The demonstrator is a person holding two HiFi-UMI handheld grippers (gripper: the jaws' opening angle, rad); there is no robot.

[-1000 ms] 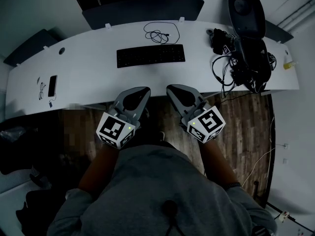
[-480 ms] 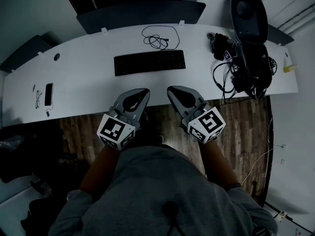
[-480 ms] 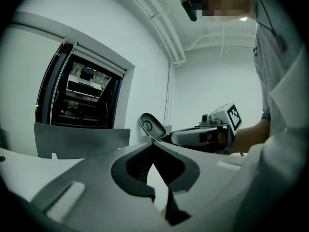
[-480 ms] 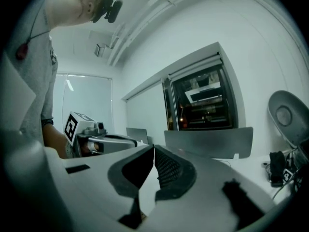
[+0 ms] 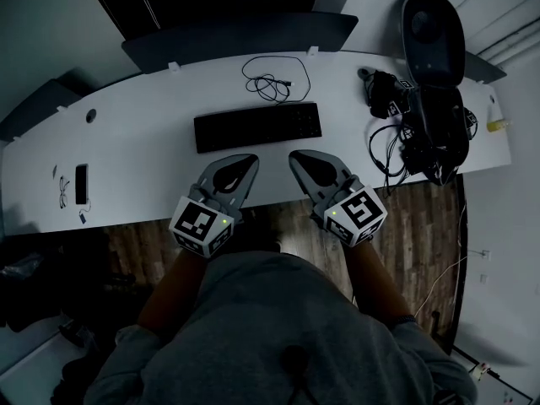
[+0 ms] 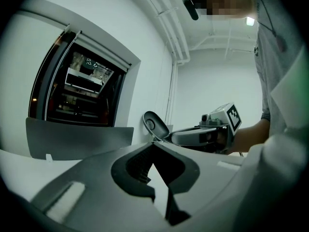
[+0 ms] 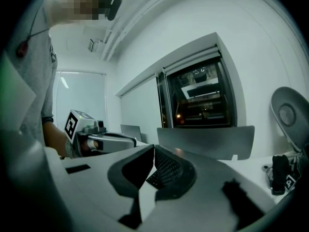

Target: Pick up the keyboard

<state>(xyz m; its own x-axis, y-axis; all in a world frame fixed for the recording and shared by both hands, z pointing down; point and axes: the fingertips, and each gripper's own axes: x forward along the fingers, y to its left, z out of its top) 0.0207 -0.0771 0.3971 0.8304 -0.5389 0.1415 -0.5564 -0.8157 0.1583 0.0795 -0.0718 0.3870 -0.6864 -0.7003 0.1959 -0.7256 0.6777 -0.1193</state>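
The left gripper (image 5: 249, 162) has its two grey fingers pressed together, with nothing between them, and the right gripper (image 5: 298, 159) is closed and empty in the same way. Their tips sit side by side over the near edge of the curved white desk (image 5: 152, 150), angled slightly toward each other. Each gripper carries its white cube with black square markers at the back, toward the person. Just beyond the tips, with a strip of bare desk between, the flat black rectangular keyboard (image 5: 257, 126) lies flat with its long side across the desk. Neither gripper touches it. The left tip points at its middle-left part and the right tip at its right end. Behind the keyboard lies a loosely coiled thin black cable (image 5: 272, 81). Farther back, a dark grey divider panel (image 5: 245, 30) stands along the desk's far edge. Well to the right is a tangle of black cables and devices (image 5: 422, 125). Far to the left, a dark slim phone (image 5: 81, 184) lies flat. A brown wood-plank floor (image 5: 413, 218) shows below the desk, and the person's grey sweatshirt (image 5: 270, 327) fills the foreground.
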